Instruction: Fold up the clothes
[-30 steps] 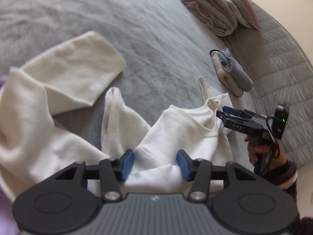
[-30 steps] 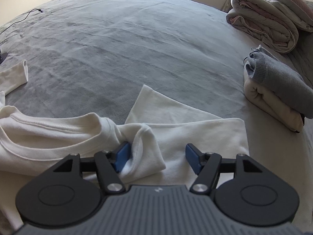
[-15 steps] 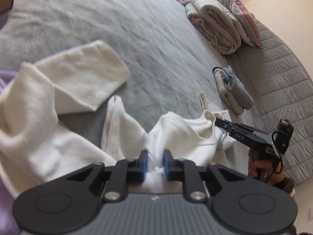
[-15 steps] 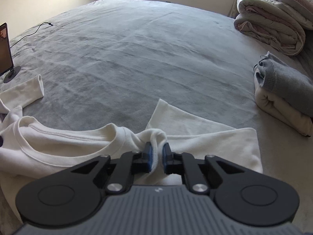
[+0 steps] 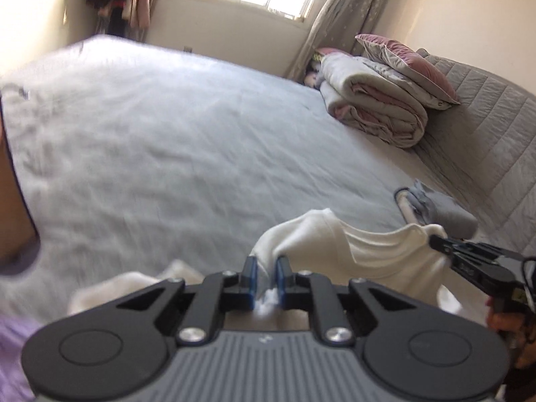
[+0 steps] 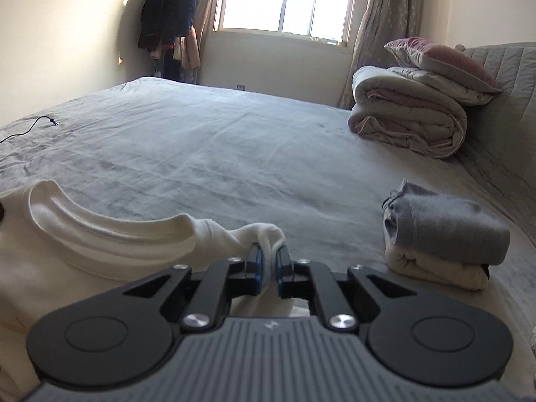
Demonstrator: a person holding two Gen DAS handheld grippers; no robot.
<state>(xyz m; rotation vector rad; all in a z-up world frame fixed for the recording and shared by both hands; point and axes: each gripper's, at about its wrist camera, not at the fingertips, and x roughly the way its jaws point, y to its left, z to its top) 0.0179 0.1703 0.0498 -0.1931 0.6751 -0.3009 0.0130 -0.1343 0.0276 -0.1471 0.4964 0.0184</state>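
**Two grippers pinch one white shirt above the bed**

Both tools hold the same white shirt (image 5: 378, 251). The left gripper (image 5: 266, 276) has its blue pads pressed close w/ a fold of white cloth squeezed between them. The right gripper (image 6: 269, 268) does the same: pads close together, a bit of shirt edge caught in the gap. In the left view the right gripper (image 5: 439, 243) shows at the right side, its black tip biting the far end of the shirt, w/ a hand (image 5: 502, 315) under it.

The shirt is up off the gray bed (image 6: 207, 154) where it is pinched, and it hangs between the 2 tools. In the right view the neck hole (image 6: 110, 231) of the shirt is open and curved, just left of the gripper. More of the shirt sags down at the left & bottom. The left view is blurry, esp. on the left side.

Other stuff on the bed: a small stack of folded clothes (image 6: 442, 238), gray on top & cream below, near the right gripper but not touching it. A big rolled blanket (image 6: 408, 117) sits far back at the right, w/ a pink pillow (image 6: 439, 58) on top. A thin black cable (image 6: 33, 125) lies at the far left. A window (image 6: 284, 0) is on the back wall, w/ dark clothes (image 6: 171, 10) hanging left of it.
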